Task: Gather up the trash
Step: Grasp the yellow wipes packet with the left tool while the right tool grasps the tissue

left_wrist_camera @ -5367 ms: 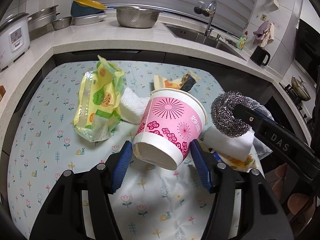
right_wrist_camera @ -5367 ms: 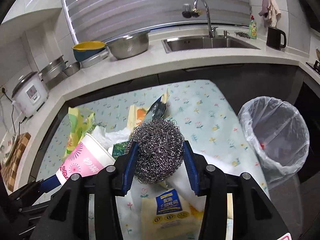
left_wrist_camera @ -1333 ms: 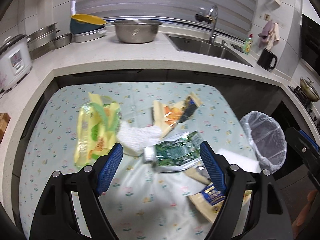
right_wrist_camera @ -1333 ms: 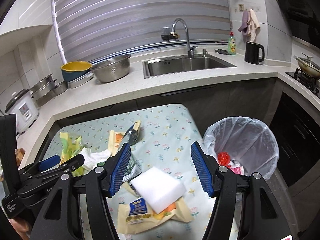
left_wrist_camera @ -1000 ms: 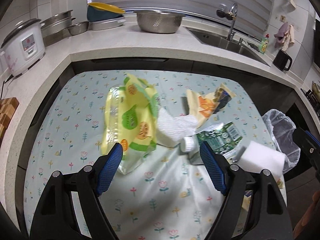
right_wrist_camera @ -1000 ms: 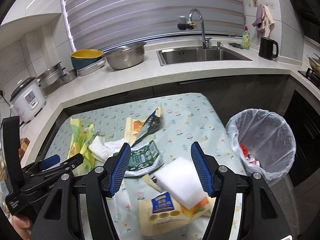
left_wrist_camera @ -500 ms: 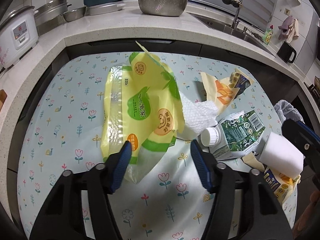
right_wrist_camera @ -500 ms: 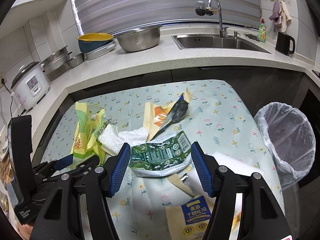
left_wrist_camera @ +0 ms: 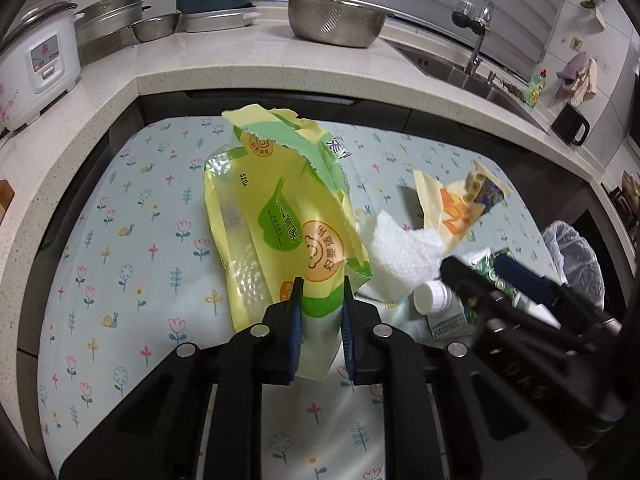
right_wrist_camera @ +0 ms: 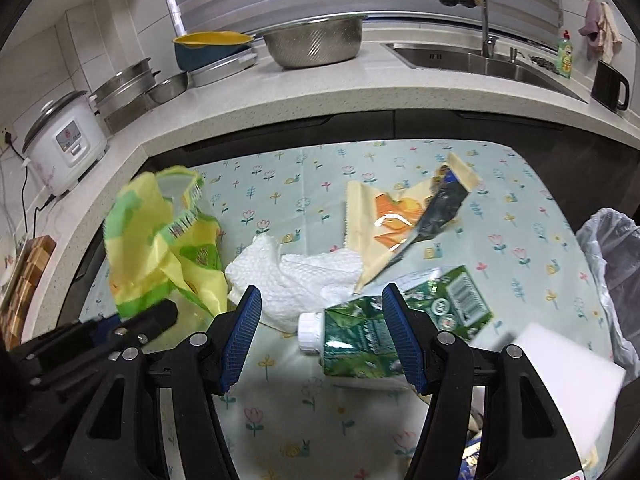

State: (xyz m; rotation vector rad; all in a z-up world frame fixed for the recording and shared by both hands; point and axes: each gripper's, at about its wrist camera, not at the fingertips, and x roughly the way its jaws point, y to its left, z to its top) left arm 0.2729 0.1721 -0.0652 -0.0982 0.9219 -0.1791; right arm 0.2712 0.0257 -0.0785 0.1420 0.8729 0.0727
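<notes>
Left tool (left_wrist_camera: pixel 321 300): jaws have just been closing and now pinch the near end of the yellow-green snack bag (left_wrist_camera: pixel 280 216). The film is bunched between the blue pads, so I read that as a grip. The rest of the bag lies on the floral cloth of the desk (left_wrist_camera: pixel 120 240), torn top pointing away from me.

Right tool (right_wrist_camera: pixel 320 336): jaws wide, nothing in them. It hangs low over the crushed green carton (right_wrist_camera: pixel 400 320), white cap toward the left pad; the carton body sits between and just beyond the pads, no contact that I can see.

Step in hand, as I judge it: a two-handed pick. Bag is secured on the left, carton is lined up on the right.

Next move needs:
- right tool down and forward until the pads straddle the carton body rather than the cap, then close;
- lift the bag clear without dragging the crumpled paper towel (right_wrist_camera: pixel 296 276), which touches its edge.

Farther out:
- white foam block (right_wrist_camera: pixel 560 372) at the right edge of the desk;
- orange wrapper (right_wrist_camera: pixel 400 216) behind the towel;
- lined trash bin (right_wrist_camera: pixel 612 264) off the right side of the desk, which is where everything goes.

Several pieces left, so the task is roughly midway.
</notes>
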